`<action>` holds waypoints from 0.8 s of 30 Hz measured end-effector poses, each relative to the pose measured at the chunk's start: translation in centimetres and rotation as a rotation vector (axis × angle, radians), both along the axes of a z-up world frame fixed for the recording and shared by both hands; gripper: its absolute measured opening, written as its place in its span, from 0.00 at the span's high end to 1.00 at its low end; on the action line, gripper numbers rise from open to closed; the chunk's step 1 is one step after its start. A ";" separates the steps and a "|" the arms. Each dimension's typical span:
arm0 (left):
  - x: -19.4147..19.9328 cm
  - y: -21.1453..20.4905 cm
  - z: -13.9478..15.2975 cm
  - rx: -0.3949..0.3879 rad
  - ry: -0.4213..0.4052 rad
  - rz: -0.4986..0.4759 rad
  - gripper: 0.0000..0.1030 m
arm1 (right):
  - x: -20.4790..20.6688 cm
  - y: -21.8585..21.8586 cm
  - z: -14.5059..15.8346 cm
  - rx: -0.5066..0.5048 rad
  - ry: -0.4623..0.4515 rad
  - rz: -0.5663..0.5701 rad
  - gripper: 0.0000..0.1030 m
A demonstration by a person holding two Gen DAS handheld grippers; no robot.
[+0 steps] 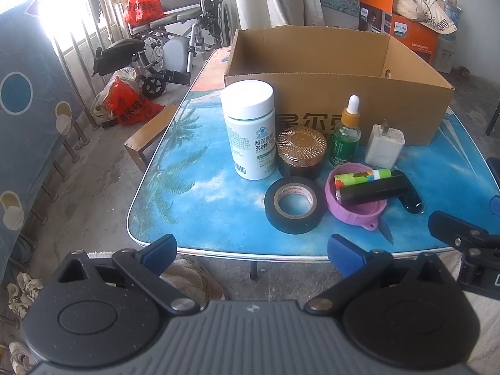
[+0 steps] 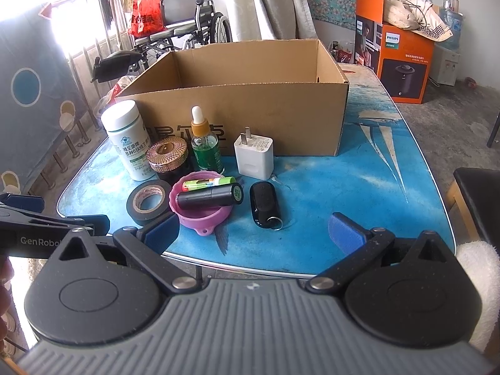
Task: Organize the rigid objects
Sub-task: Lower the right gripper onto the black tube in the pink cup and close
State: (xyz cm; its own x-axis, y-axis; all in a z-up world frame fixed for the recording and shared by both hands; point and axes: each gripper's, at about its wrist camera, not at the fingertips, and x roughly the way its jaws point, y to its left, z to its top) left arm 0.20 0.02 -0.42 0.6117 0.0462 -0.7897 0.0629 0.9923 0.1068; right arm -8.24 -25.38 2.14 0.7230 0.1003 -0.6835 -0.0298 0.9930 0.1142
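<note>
Both claws [image 1: 252, 251] [image 2: 253, 232] agape, empty, before corrugated cardboard box [image 2: 237, 106], glossy tape ring [image 1: 292, 204], ribbed jar [image 1: 301, 151].

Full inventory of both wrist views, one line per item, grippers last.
cardboard box: 1, brown, open, back of table
pill bottle: 1, white, left end of row
jar: 1, dark with copper lid, beside pill bottle
dropper bottle: 1, green, before box
charger: 1, white, right of dropper bottle
tape roll: 1, black, front left
pink lid: 1, holds battery and black tube
key fob: 1, black, right of lid
table: 1, blue print
left gripper: open, empty
right gripper: open, empty
</note>
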 end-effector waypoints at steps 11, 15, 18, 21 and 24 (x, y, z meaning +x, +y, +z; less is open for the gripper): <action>0.1 -0.5 -0.3 -0.024 -0.013 -0.060 0.00 | 0.2 -1.1 -0.4 0.028 -0.022 -0.029 0.01; 0.3 -1.0 0.0 -0.076 -0.054 -0.129 0.00 | 0.2 -2.5 -0.5 0.053 -0.054 -0.063 0.01; 0.5 -1.2 -0.1 -0.123 -0.094 -0.195 0.00 | 0.2 -4.1 -0.4 0.127 -0.085 -0.092 0.01; 0.7 -1.2 -0.2 -0.192 -0.158 -0.250 0.02 | 0.5 -5.9 -0.5 0.267 -0.095 -0.108 0.02; 1.3 -1.2 -0.4 -0.232 -0.189 -0.280 0.02 | 1.3 -6.5 -1.0 0.382 -0.079 -0.087 0.07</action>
